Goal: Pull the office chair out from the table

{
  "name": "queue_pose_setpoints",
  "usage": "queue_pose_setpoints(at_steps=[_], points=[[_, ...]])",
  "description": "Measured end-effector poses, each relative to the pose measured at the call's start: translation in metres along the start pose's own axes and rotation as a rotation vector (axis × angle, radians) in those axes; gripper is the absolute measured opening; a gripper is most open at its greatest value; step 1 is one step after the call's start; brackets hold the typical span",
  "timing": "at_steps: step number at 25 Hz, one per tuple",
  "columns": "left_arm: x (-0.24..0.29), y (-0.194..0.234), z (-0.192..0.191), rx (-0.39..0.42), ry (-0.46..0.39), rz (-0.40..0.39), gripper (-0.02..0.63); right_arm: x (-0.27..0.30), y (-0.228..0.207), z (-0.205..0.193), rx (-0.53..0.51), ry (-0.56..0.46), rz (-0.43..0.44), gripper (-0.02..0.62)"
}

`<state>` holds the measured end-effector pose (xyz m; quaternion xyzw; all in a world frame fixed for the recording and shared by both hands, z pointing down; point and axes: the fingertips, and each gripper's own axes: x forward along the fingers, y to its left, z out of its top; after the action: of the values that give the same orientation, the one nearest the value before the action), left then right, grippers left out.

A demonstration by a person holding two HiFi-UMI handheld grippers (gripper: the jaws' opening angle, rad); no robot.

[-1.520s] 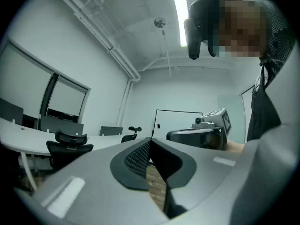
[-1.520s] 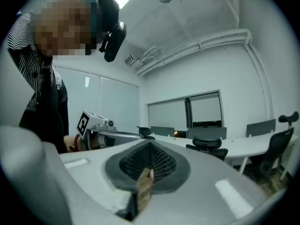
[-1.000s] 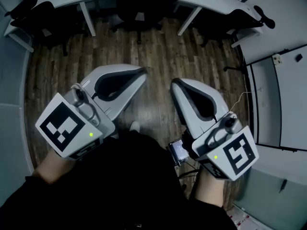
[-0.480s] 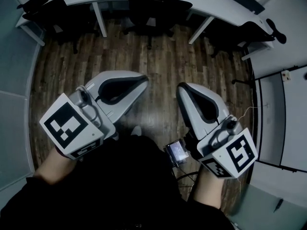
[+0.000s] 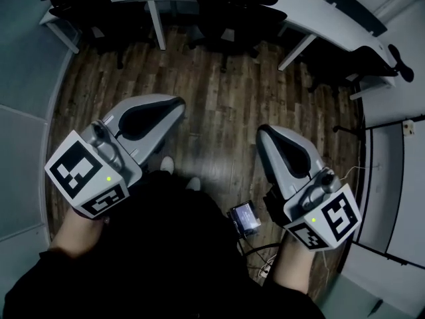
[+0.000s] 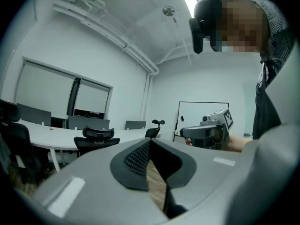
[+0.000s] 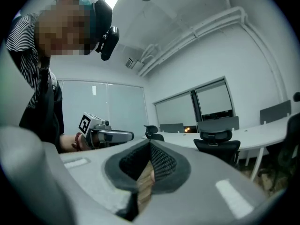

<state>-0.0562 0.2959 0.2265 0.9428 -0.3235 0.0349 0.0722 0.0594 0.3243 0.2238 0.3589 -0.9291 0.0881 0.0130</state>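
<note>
Both grippers have spread wider apart and dropped nearer the person since a second ago, and the far furniture has slid rightward in the head view. At the far side, the black mesh office chair (image 5: 232, 8) sits tucked against the curved white table (image 5: 319, 12). A second black chair (image 5: 93, 12) stands to its left and a third black chair (image 5: 345, 55) to its right. The dark wood-plank floor (image 5: 219, 92) lies between that chair and the tools. The left gripper (image 5: 178, 104) and the right gripper (image 5: 263, 133) each have their jaws pressed together on nothing, well apart from the chair.
</note>
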Motion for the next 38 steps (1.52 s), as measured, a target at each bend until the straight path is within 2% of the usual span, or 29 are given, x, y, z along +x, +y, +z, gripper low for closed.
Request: queue_pose_setpoints(at_steps=[6,16,22,30,38], points=[[0.001,0.018,0.0,-0.013,-0.01,0.006,0.003,0.022,-0.007,0.003,-0.006,0.012,0.011,0.002],[0.04,0.061,0.024,-0.013,-0.067,-0.082,0.003,0.064,-0.041,0.027,-0.038,0.022,-0.044,0.002],[0.059,0.113,0.033,-0.027,-0.075,-0.115,0.003,0.115,-0.063,0.036,-0.038,0.033,-0.069,0.002],[0.061,0.19,0.05,-0.045,-0.093,-0.143,0.003,0.194,-0.069,0.058,-0.065,0.052,-0.074,0.002],[0.07,0.276,0.044,-0.064,-0.081,-0.172,0.003,0.291,-0.091,0.058,-0.068,0.102,-0.075,0.002]])
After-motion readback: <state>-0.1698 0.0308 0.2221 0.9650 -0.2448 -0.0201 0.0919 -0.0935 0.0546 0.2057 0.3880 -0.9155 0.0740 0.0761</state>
